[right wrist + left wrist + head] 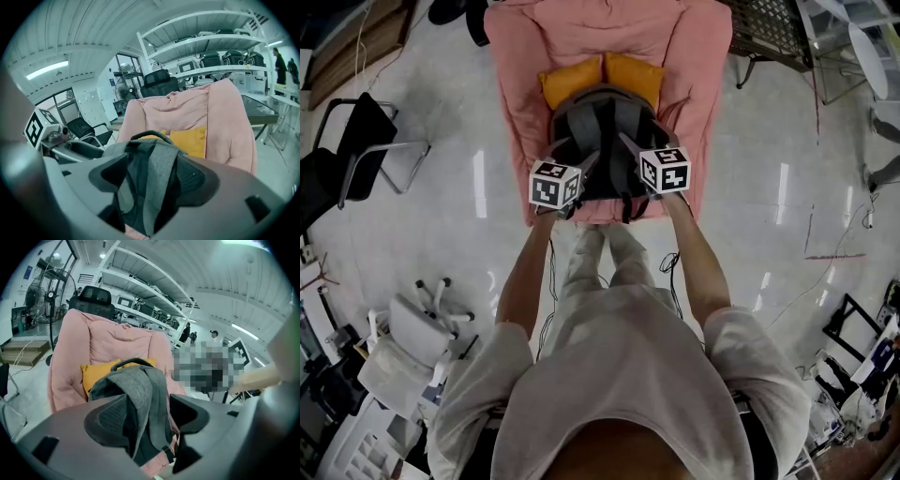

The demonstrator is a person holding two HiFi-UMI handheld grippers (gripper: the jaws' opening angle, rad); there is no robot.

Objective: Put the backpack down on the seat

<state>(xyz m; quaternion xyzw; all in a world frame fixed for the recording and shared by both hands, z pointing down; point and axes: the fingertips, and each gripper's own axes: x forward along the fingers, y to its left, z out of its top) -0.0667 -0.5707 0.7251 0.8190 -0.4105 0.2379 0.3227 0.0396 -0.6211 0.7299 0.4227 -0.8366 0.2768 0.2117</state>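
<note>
A grey backpack [600, 141] rests upright on the pink padded seat [698, 66], leaning against a yellow cushion [572, 80]. My left gripper [574, 155] stands at the backpack's left shoulder strap and my right gripper [628, 148] at its right strap. In the left gripper view the jaws of the left gripper [147, 416] stand wide apart, with the grey strap [145, 394] hanging loose between them. In the right gripper view the right gripper [152, 180] is likewise open around its strap [159, 173]. The backpack's top handle [152, 134] arches in front of the cushion [190, 140].
A black folding chair [356, 150] stands on the floor at the left and a white office chair [412, 337] lies lower left. A metal rack [769, 28] is right of the seat. A black office chair [96, 298] and shelving [145, 291] stand behind the seat.
</note>
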